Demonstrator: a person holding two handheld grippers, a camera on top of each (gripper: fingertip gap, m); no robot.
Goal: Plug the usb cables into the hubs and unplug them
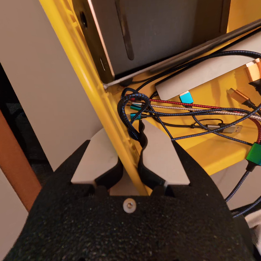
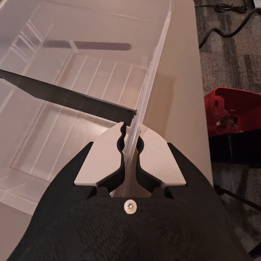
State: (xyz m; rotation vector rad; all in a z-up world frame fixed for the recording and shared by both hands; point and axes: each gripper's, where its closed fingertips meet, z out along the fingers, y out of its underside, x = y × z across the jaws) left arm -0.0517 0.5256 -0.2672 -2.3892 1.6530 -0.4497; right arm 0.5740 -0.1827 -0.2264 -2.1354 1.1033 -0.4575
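Observation:
In the left wrist view, a yellow bin [image 1: 90,79] holds a tangle of braided USB cables [image 1: 155,111] with teal [image 1: 186,98], orange [image 1: 238,97], green [image 1: 254,156] and silver [image 1: 228,129] plugs. A flat grey hub [image 1: 197,76] lies among them, and a larger grey box [image 1: 155,35] stands behind. My left gripper [image 1: 124,131] is shut on the yellow bin's side wall, one finger on each side of the rim. In the right wrist view, my right gripper [image 2: 132,128] is shut on the side wall of a clear plastic bin [image 2: 158,63].
A black divider [image 2: 70,96] crosses the clear bin, which holds nothing else I can see. The bins stand on a beige table [image 2: 183,70]. Right of its edge are grey carpet, a red box [image 2: 233,110] and a black cable [image 2: 226,32]. A brown strip [image 1: 14,155] runs at the far left. One gripper's finger ends stand about 95 cm off the other's.

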